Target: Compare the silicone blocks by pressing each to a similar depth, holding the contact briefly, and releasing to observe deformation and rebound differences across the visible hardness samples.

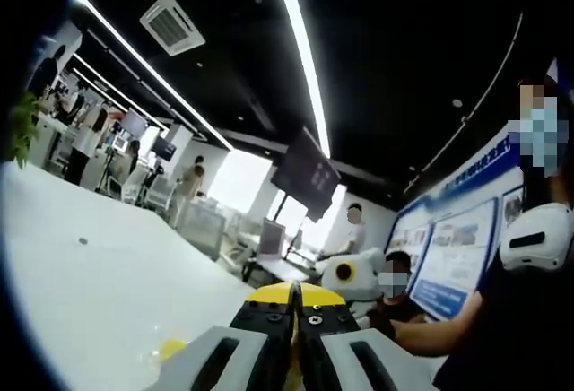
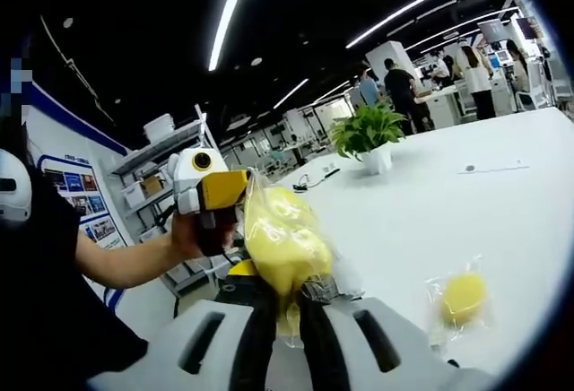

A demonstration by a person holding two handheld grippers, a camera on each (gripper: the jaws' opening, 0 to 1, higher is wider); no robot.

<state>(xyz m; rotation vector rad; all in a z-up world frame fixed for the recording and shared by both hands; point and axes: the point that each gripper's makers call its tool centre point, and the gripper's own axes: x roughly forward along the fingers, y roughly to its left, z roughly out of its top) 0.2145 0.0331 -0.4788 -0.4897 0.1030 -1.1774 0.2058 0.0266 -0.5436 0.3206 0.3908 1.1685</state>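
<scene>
Yellow sample, held: a yellow silicone block in a clear bag [image 2: 282,238] stands up from the right gripper [image 2: 285,306] in the right gripper view; the jaws are pressed in on the bottom of the bag, so that the block rises above them.
Right gripper state: clamped on the bagged block, jaws drawn nearly together around the plastic.
Yellow sample, lying: a second bagged yellow block [image 2: 462,298] rests on the white table [image 2: 430,203], to the right of the gripper and near the table's near edge, apart from the held one.
Left gripper as seen from the right: the left gripper [image 2: 213,195], white body with a yellow front, held in a person's hand [image 2: 186,234], sits just behind and left of the held bag; touching or not, cannot tell.
Left gripper state: in the left gripper view the left gripper [image 1: 294,319] has its jaws brought together, with only a thin seam between them and nothing seen between.
Yellow scrap: a small yellow thing [image 1: 170,348] lies on the table [image 1: 108,274] just left of the left jaw; too small to name.
Mid table: a potted green plant [image 2: 369,135] stands towards the far edge of the table.
Far: people [image 2: 402,95] stand at desks under strip lights [image 2: 229,10]; a dark hanging screen [image 1: 307,176] and blue wall posters [image 1: 457,247] show in the left gripper view.
</scene>
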